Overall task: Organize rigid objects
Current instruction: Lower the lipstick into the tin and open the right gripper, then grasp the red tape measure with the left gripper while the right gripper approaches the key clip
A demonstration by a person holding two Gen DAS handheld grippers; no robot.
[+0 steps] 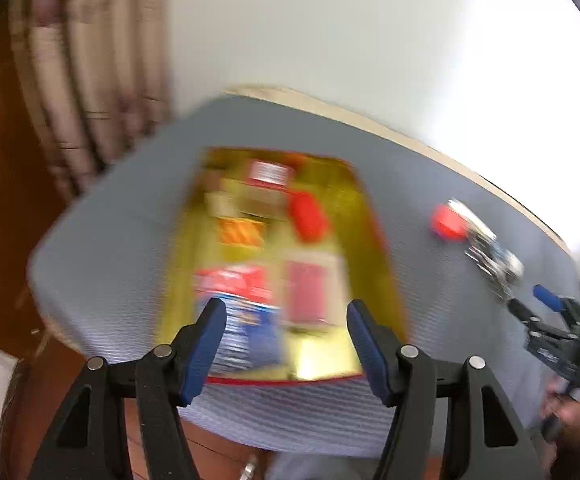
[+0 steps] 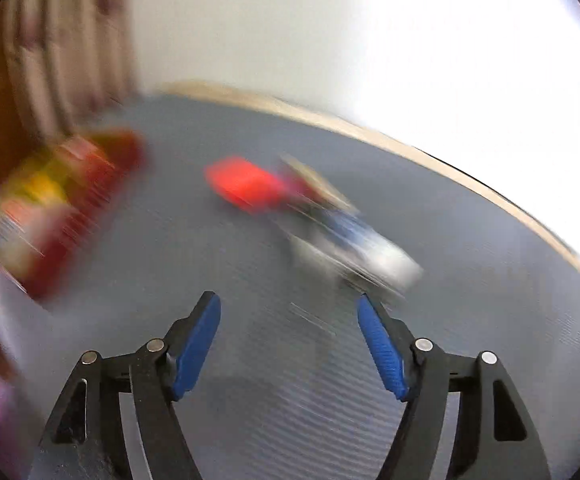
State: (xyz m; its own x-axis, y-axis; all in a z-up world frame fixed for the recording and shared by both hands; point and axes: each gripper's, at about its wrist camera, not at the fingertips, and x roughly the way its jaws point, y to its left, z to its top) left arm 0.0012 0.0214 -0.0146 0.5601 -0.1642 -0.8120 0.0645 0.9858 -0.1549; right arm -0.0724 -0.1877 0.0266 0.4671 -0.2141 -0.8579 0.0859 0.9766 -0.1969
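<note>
While both the left gripper point(image 1: 286, 312) and right gripper point(image 2: 289, 308) are held apart and empty, a red block point(image 2: 246, 186) at frame centre, outside the yellow tray point(image 1: 377, 240), is judged next for grasping.

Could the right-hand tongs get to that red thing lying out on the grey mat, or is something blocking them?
Probably yes. The right tongs are open and empty, and bare grey mat lies between them and the red thing. The blurry silver and blue item beside it sits off to the right.
</note>
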